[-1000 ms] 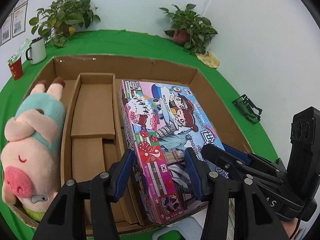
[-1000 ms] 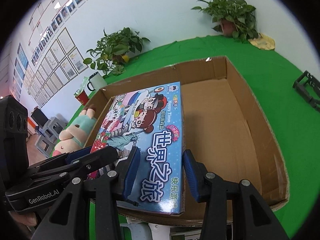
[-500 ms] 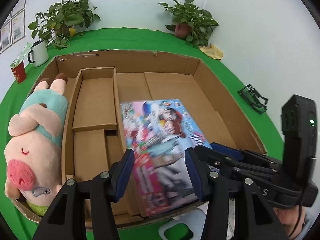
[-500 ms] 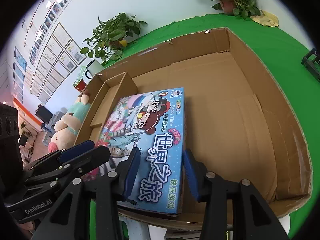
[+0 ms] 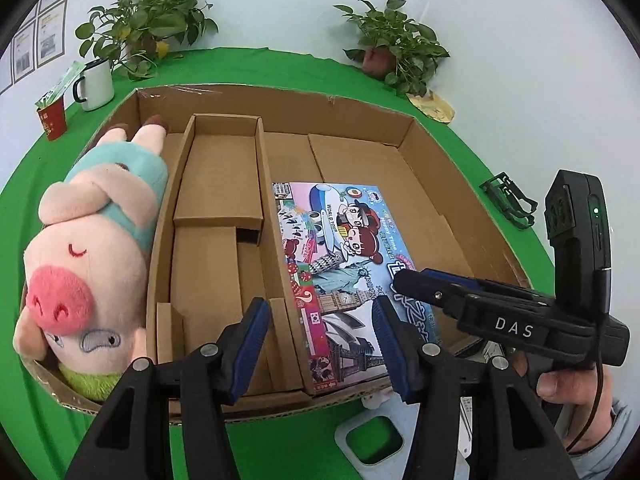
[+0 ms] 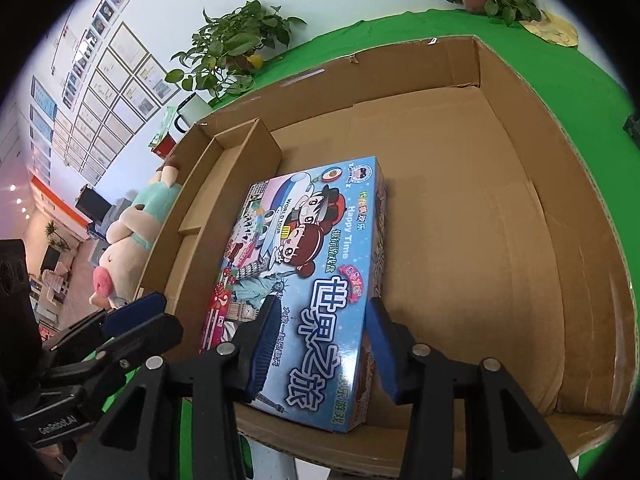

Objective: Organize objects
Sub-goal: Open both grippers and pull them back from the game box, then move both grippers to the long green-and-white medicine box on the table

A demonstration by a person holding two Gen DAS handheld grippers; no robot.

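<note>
A colourful board game box [image 5: 340,264] [image 6: 304,276] lies flat on the floor of a big cardboard box [image 5: 436,152] [image 6: 560,200], against the right side of a cardboard divider [image 5: 264,184]. My left gripper [image 5: 320,344] is open above the game box's near end, not touching it. My right gripper [image 6: 316,344] is open over the game box's near end too; it shows from the side in the left wrist view [image 5: 432,284]. A pink plush pig [image 5: 88,248] [image 6: 128,240] lies in the leftmost compartment.
A white mug [image 5: 94,84] and a red cup [image 5: 52,120] stand on the green table [image 5: 480,148] at the far left. Two potted plants [image 5: 144,36] [image 5: 396,52] stand at the back. A dark green wire holder [image 5: 508,204] lies right of the box.
The game box has gone down from a raised, tilted position to lie flat on the box floor. Both grippers have drawn back a little toward the box's near edge.
</note>
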